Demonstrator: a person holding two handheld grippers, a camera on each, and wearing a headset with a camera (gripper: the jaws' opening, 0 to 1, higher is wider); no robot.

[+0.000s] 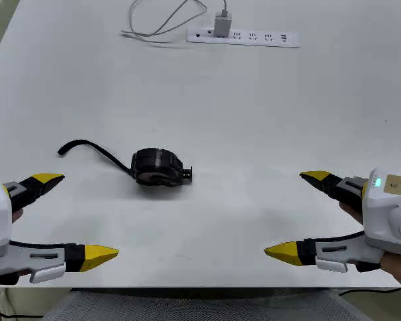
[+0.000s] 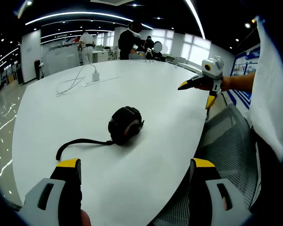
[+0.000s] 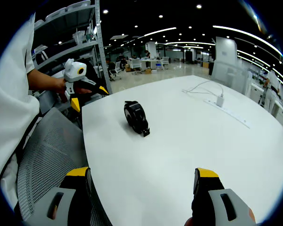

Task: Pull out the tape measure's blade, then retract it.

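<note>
Tape measure (image 1: 157, 167) lies on the surface (image 1: 267, 114), nearer the left gripper (image 1: 80, 215), blade end pointing toward the right gripper (image 1: 295, 214); both grippers' fingers (image 1: 97, 253) stand wide open, holding nothing.

The left gripper (image 1: 85, 215) and the right gripper (image 1: 285, 214) are built alike: a white boxy body, two black jaws that taper to pointed yellow tips, and a light grey plate along one jaw. A small green light (image 1: 378, 182) glows on top of each body, and the right one carries a tan label (image 1: 394, 184). The person wears a white top (image 3: 9, 117).
</note>
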